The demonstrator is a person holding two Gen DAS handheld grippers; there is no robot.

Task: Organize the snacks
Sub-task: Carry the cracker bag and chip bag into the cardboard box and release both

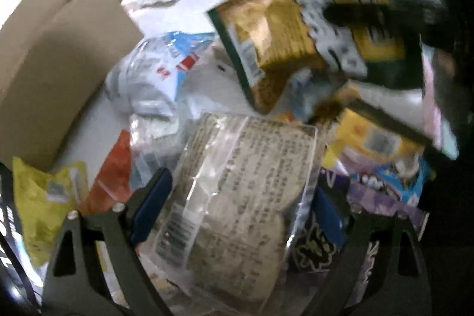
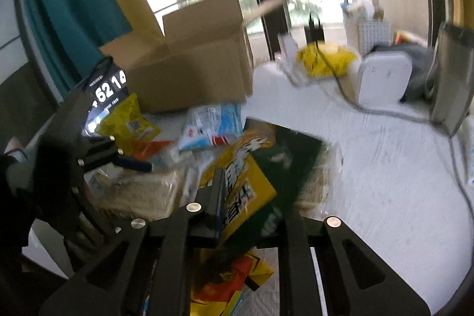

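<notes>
Nearest the left wrist camera is one clear wrapped bread packet [image 1: 243, 197], its printed label up, lying between the two blue-padded fingers of the left tongs [image 1: 237, 212]. These tongs stand spread wide; the blur does not show whether the pads touch the wrapper. The packet tops a heap of snacks on the white-covered counter [image 2: 385, 168].

Taking that packet as the landmark: just beyond it, lifted above the heap, is one dark green and yellow snack bag [image 1: 311, 28], pinched by the right tongs [image 2: 251, 197], whose fingers are pressed close on it. In the right wrist view the same bag [image 2: 266, 168] fills the space between the fingers.

Right of the packet lie one yellow pouch [image 1: 373, 141] and one purple and blue bag [image 1: 385, 191]. Left of it lie one orange packet [image 1: 115, 176] and one yellow-green packet [image 1: 38, 197]. Behind it, toward the back of the counter, sits one crumpled white and blue bag [image 1: 166, 67].

Farther left stands one open cardboard box [image 1: 59, 64]. Well beyond the packet are one white appliance [image 2: 385, 79], one yellow bag [image 2: 326, 58] and one grey cable [image 2: 385, 111] trailing across the counter.
</notes>
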